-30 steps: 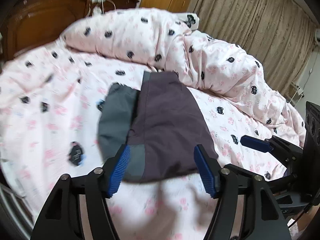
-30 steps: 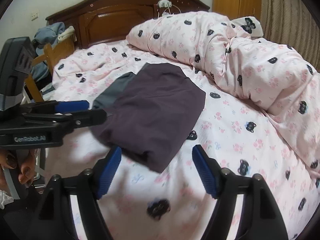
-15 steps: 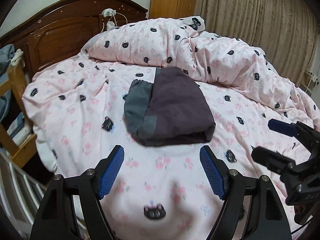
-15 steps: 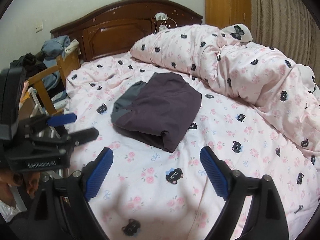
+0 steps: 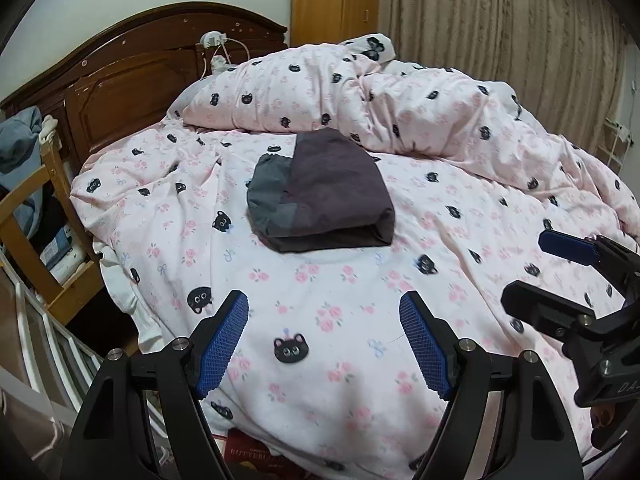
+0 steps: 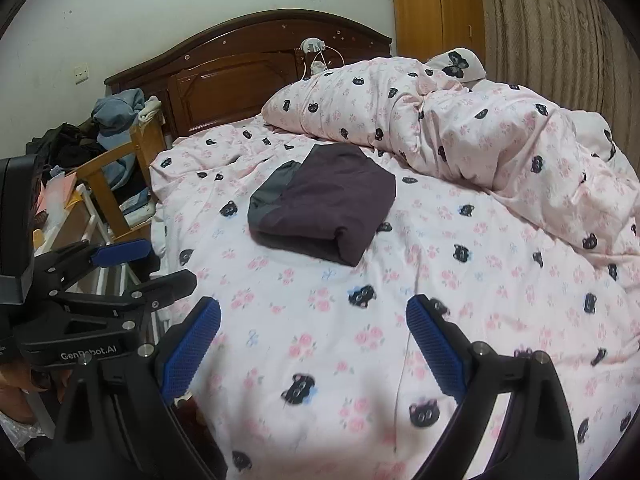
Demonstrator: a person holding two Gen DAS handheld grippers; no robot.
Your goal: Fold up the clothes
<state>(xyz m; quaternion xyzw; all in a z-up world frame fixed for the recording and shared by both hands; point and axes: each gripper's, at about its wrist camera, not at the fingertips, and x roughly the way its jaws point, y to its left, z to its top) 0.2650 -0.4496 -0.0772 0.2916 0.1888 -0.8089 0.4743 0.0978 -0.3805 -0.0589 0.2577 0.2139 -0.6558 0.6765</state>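
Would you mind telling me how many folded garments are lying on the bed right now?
1: a folded garment, purple with a grey part, lies mid-bed on the sheet, just before the bunched duvet. Others could be hidden behind the duvet.

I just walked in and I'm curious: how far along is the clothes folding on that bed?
Done: the dark purple and grey garment lies folded into a compact bundle on the pink bedsheet. In hand: nothing; the left gripper and right gripper are both open, short of the bundle. Left: no other loose clothes show on the bed, so possibly nothing.
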